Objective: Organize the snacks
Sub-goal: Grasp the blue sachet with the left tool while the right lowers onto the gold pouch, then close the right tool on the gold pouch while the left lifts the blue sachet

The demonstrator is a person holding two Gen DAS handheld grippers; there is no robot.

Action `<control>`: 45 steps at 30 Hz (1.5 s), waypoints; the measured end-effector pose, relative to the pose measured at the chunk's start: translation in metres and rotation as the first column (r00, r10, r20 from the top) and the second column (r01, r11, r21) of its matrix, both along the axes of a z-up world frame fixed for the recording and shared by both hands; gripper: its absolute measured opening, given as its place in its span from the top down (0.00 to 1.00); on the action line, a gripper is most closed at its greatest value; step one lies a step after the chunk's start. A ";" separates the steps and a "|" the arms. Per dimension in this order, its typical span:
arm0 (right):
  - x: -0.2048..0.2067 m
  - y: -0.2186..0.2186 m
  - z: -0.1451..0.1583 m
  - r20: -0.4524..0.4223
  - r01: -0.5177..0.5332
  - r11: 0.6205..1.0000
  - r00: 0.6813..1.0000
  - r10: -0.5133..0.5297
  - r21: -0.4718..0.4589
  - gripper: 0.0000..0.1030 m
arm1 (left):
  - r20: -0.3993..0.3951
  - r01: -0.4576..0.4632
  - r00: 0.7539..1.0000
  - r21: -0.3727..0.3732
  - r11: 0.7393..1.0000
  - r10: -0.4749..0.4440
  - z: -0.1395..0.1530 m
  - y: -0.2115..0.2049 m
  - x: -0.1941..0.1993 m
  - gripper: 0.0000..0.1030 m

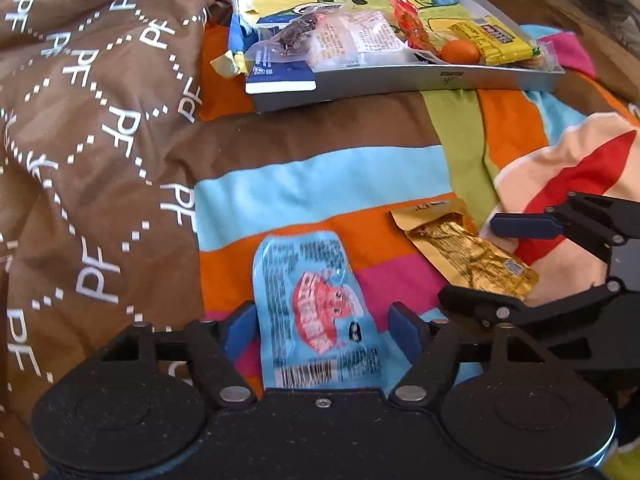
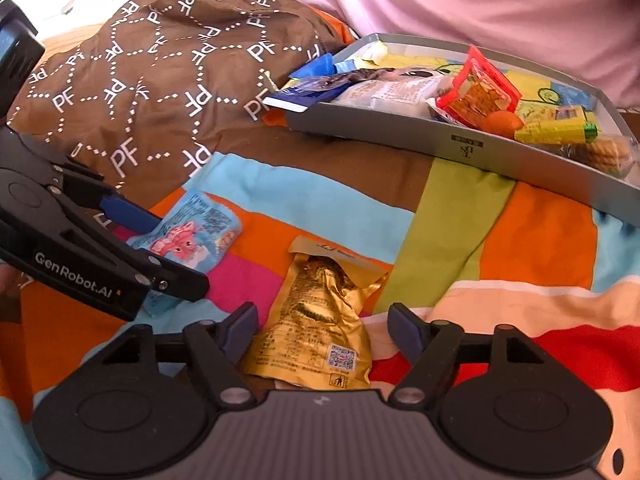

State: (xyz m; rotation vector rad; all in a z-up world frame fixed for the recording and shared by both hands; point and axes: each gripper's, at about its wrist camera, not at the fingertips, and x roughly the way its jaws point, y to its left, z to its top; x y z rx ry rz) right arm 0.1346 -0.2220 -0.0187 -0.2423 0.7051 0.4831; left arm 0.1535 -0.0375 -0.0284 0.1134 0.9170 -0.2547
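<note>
Blue packet (image 1: 316, 312) between spread left gripper (image 1: 324, 332) | right gripper (image 2: 322, 328) likewise open, straddling gold pouch (image 2: 316, 328) | risk: slick film slipping before tray (image 1: 400, 80).

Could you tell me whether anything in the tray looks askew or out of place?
Yes: the blue-covered book sticks out over the grey tray rim at its near left corner rather than lying inside, and the snacks are heaped unevenly. Two packets, blue and gold, lie outside on the bedspread.

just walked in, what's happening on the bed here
A person with a claw in each hand is sorting snacks. The left claw sits open around a blue packet, the right claw open around a gold packet. Both packets lie on the striped blanket. The grey tray already holds several snacks.
</note>
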 end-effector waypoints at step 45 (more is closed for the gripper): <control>-0.021 0.020 -0.003 0.096 -0.055 0.996 0.993 0.063 -0.074 0.69 | 0.059 0.030 0.998 -0.025 0.999 -0.028 0.000 -0.001 -0.015 0.44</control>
